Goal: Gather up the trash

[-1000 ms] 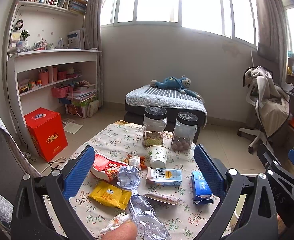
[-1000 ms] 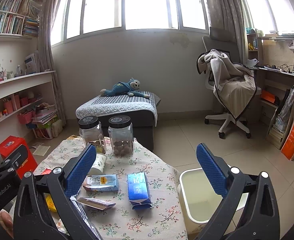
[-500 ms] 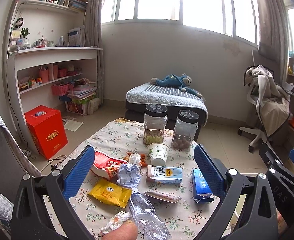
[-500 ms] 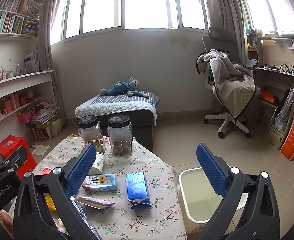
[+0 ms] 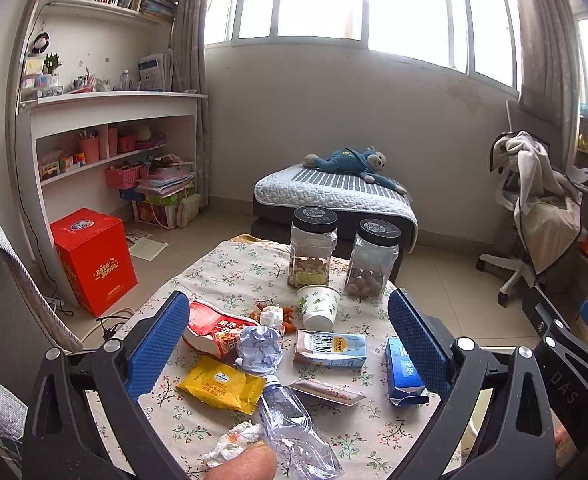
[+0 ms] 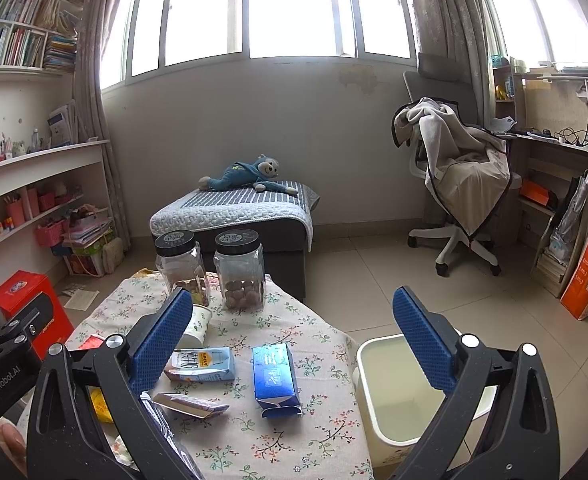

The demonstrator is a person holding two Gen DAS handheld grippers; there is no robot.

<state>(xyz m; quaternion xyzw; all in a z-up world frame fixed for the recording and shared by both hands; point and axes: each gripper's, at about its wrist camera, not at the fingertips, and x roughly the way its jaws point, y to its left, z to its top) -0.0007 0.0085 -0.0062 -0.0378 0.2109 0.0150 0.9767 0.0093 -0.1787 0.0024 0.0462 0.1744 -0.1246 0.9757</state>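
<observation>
Trash (image 5: 230, 384) litters the table beneath both wide-open, empty claws (image 5: 290, 336) (image 6: 294, 336).

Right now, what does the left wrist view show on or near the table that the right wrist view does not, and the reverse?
Only the left wrist view shows the crumpled paper ball, the red snack bag and the crushed plastic bottle clearly. Only the right wrist view shows the white trash bin beside the table. Both show the two black-lidded jars, the paper cup, the milk carton and the blue box. Both grippers are open.
</observation>
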